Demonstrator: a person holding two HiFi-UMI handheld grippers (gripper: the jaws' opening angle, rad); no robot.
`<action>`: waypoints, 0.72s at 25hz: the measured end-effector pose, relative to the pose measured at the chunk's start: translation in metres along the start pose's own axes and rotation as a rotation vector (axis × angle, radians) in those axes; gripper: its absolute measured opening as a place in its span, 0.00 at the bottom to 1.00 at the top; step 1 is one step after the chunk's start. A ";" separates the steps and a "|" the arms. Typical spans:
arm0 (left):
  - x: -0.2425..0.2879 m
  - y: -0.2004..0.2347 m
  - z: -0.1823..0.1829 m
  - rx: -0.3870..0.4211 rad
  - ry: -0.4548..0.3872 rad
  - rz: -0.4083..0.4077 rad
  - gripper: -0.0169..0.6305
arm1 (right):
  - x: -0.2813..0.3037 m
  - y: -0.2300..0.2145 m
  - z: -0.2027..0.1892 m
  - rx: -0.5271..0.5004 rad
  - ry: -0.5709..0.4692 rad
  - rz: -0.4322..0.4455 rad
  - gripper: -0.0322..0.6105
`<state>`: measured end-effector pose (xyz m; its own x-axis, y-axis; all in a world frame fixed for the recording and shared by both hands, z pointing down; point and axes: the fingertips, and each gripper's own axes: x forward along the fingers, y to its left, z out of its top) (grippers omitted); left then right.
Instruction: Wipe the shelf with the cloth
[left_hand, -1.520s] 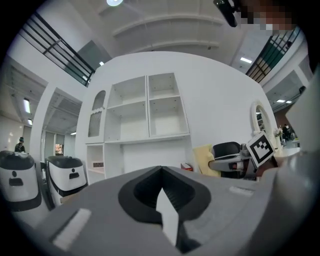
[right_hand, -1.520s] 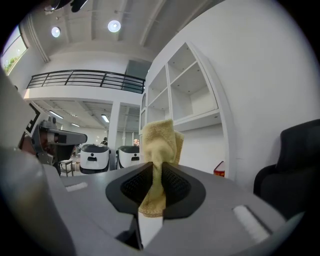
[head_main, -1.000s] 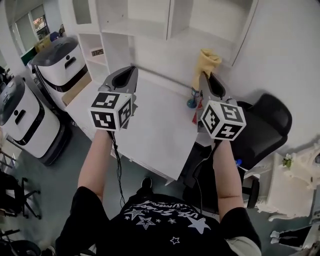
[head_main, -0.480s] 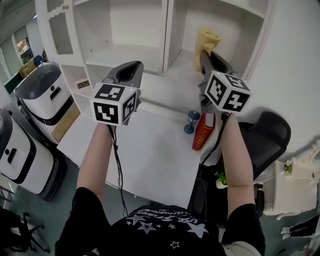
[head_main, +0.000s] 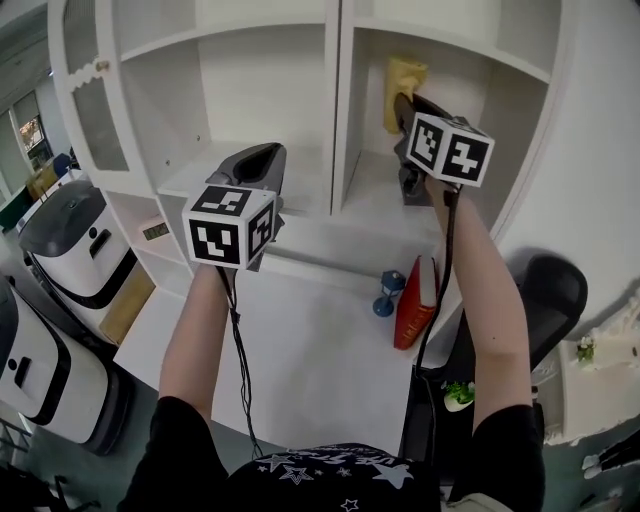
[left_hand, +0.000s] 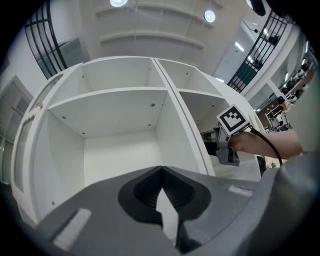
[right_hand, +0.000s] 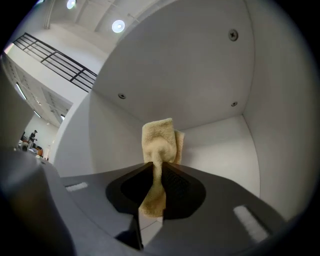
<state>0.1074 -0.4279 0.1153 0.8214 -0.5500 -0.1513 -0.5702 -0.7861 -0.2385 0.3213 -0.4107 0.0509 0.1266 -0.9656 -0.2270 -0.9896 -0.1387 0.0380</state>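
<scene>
Right gripper (right_hand: 154, 167) jaws clamp the cloth (right_hand: 160, 140) up in the shelf's (head_main: 375, 195) right bay. Left gripper (left_hand: 161, 172) jaws are together, holding nothing.

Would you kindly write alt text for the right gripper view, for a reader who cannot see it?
The right gripper pinches a yellow cloth between its jaws, the cloth's top bunched above them. Ahead are the bare white walls of a shelf compartment.
</scene>
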 end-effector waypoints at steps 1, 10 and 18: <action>0.005 0.003 0.002 0.001 -0.004 -0.003 0.03 | 0.008 -0.004 0.001 -0.008 0.006 -0.008 0.17; 0.037 0.020 0.011 -0.009 -0.028 -0.040 0.03 | 0.072 -0.012 0.019 -0.026 -0.003 -0.012 0.17; 0.048 0.022 0.012 -0.006 -0.036 -0.063 0.03 | 0.101 -0.012 0.023 -0.088 -0.006 -0.018 0.17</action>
<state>0.1345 -0.4683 0.0915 0.8557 -0.4886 -0.1703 -0.5170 -0.8208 -0.2429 0.3442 -0.5019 0.0055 0.1438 -0.9614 -0.2346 -0.9773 -0.1753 0.1190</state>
